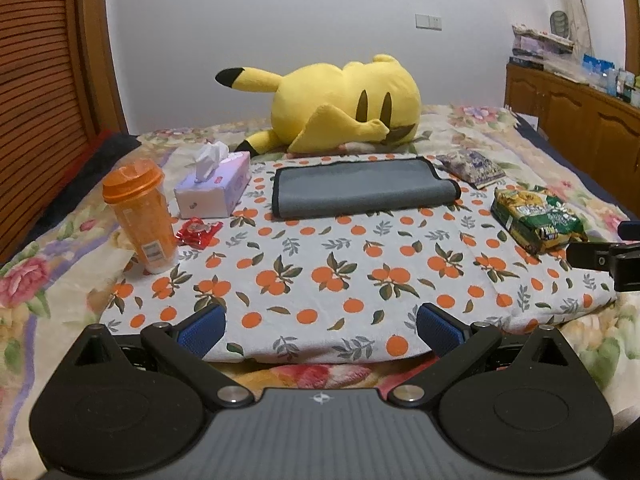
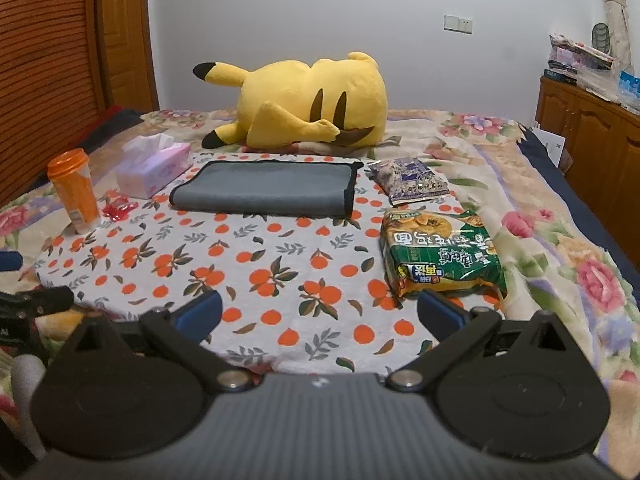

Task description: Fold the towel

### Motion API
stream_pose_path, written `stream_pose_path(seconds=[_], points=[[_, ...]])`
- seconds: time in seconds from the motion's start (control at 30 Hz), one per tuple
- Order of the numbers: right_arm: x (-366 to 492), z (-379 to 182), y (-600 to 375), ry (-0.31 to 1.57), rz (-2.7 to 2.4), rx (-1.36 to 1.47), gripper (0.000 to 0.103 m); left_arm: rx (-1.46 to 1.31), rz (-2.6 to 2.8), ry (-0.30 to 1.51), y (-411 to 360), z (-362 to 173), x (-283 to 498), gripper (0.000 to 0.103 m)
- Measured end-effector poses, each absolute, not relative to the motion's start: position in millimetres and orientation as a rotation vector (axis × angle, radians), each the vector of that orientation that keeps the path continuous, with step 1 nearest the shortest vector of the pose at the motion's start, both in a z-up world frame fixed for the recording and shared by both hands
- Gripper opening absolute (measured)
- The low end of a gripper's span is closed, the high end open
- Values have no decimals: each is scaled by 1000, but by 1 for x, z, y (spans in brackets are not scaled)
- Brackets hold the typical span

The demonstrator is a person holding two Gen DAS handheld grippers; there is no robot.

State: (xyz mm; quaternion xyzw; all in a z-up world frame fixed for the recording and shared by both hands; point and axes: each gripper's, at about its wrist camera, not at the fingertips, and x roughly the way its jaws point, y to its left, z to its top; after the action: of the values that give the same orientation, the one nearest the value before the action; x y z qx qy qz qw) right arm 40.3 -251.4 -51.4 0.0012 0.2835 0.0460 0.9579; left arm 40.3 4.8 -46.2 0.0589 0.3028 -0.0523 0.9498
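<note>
A grey towel with dark edging (image 1: 360,186) lies folded flat at the far side of an orange-print cloth (image 1: 328,272) on the bed. It also shows in the right wrist view (image 2: 268,190). My left gripper (image 1: 320,330) is open and empty, hovering over the near edge of the cloth, well short of the towel. My right gripper (image 2: 318,314) is open and empty over the near right part of the cloth (image 2: 260,280). Part of the right gripper (image 1: 604,260) shows at the right edge of the left wrist view.
An orange bottle (image 1: 140,216), a tissue box (image 1: 216,186) and a red wrapper (image 1: 198,232) stand left of the towel. A green noodle pack (image 2: 438,254) and a purple snack bag (image 2: 412,180) lie to its right. A yellow plush (image 1: 340,106) lies behind. Wooden cabinets (image 1: 580,128) stand right.
</note>
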Motion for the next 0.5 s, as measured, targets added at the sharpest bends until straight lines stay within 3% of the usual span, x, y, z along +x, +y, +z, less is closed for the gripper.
stream_pose_path(seconds=[0.5], points=[[33,-45,-255,500,74,14,103,121,-104,515,5,-34,29,103]])
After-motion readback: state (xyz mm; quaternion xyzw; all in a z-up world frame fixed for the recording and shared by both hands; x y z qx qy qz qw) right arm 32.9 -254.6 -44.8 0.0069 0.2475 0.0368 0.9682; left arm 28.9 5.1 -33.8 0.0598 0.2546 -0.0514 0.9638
